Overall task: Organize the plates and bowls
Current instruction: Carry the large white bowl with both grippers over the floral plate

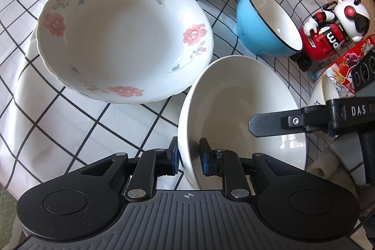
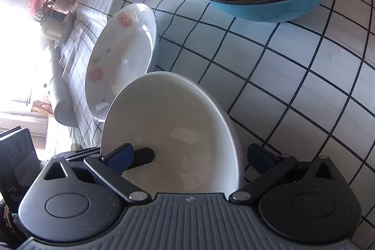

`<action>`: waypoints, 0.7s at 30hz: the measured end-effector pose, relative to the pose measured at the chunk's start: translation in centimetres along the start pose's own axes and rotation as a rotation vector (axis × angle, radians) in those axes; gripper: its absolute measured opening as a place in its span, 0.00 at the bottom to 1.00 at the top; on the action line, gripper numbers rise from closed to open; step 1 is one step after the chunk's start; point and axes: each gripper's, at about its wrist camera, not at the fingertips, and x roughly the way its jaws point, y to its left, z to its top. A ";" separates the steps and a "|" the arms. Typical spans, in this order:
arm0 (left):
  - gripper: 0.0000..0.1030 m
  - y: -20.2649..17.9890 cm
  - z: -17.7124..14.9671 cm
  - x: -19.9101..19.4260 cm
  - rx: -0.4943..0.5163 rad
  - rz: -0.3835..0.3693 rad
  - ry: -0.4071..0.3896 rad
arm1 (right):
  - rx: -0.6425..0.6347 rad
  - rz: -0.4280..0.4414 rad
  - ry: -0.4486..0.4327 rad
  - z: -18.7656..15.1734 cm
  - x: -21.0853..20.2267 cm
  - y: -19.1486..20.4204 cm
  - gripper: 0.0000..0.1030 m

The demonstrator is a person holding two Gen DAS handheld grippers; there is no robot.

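The left gripper [image 1: 189, 155] has its fingers clenched on the near rim of the white bowl [image 1: 241, 114], one pad inside, one outside. The right gripper [image 2: 189, 157] stands spread wide around the same bowl. Left of it on the checked tabletop [image 1: 70, 123] sits the flowered plate [image 1: 124, 34]; farther right, the blue bowl [image 1: 264, 27].

Three bowls [image 1: 241, 109], one floral plate [image 1: 124, 34], one toy robot [image 1: 332, 32].

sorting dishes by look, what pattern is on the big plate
White with pink flowers and small blue-green leaves around the floral plate; clearest in the left wrist view.
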 end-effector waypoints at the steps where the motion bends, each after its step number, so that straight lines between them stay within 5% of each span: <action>1: 0.20 -0.1 0.0 0.0 -0.001 0.002 0.002 | 0.006 0.001 -0.009 -0.1 -0.1 -0.1 1.00; 3: 0.20 -0.2 0.1 0.1 0.003 0.007 0.007 | -0.002 -0.010 -0.031 -0.4 -0.3 0.1 0.85; 8: 0.22 -0.7 0.3 0.3 0.017 0.026 0.022 | -0.145 -0.133 -0.075 -1.8 -0.6 1.9 0.68; 13: 0.25 -1.8 0.6 0.7 0.044 0.060 0.046 | -0.275 -0.296 -0.107 -3.1 -0.8 3.6 0.66; 21: 0.30 -3.2 0.4 1.1 0.106 0.112 0.061 | -0.230 -0.269 -0.138 -3.8 -0.8 2.4 0.56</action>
